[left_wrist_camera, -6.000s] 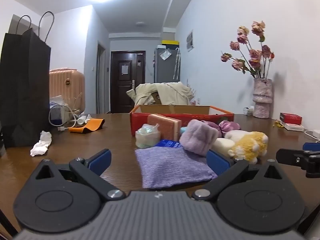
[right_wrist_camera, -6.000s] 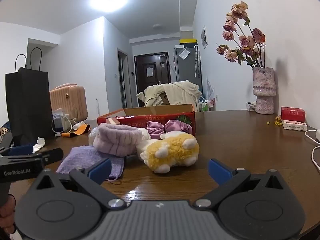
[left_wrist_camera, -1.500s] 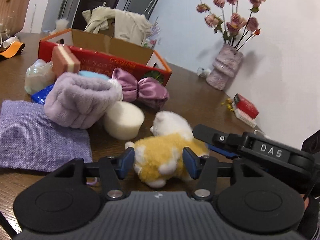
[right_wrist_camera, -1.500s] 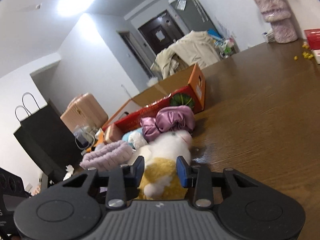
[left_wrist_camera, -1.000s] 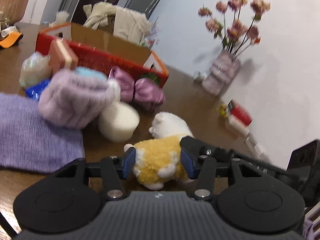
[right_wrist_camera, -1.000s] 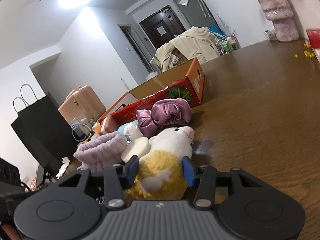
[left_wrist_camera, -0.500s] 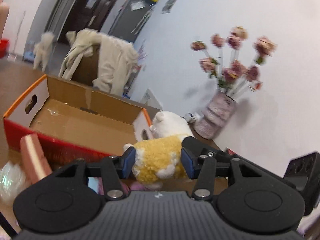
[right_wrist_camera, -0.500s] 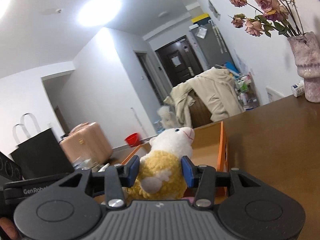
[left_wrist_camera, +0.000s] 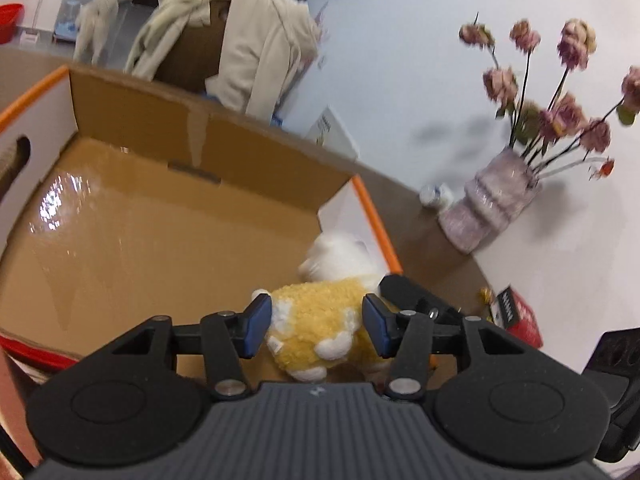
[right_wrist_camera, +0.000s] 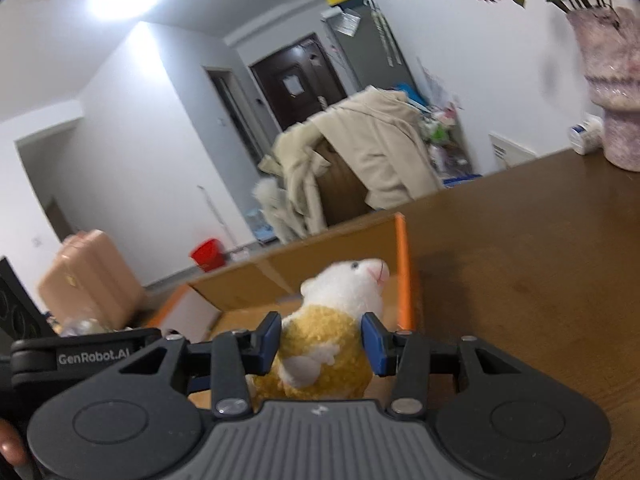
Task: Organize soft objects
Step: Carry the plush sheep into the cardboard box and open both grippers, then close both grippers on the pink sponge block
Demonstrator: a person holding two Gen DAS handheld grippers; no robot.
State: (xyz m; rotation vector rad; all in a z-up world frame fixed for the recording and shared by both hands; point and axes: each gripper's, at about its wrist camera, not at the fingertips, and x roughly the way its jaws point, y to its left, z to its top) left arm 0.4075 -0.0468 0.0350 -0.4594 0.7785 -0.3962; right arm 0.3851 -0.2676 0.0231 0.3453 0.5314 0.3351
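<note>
A yellow and white plush toy (left_wrist_camera: 320, 320) hangs in the air over the right end of an open cardboard box (left_wrist_camera: 160, 224) with orange rims. My left gripper (left_wrist_camera: 316, 322) is shut on its yellow body from one side. My right gripper (right_wrist_camera: 322, 338) is shut on the same plush toy (right_wrist_camera: 328, 344) from the other side, and its black fingers (left_wrist_camera: 408, 292) show just right of the toy in the left wrist view. The toy's white head points up and away. The box floor below is bare.
A pink vase (left_wrist_camera: 492, 204) of dried roses stands on the brown table (right_wrist_camera: 520, 260) right of the box, with a red packet (left_wrist_camera: 516, 316) nearer. A chair draped with a beige coat (right_wrist_camera: 372, 152) stands beyond the table. A pink suitcase (right_wrist_camera: 88, 276) is at far left.
Both grippers have carried the plush toy up off the table and forward over the box. The purple cloth, headband and bow have dropped out of view.
</note>
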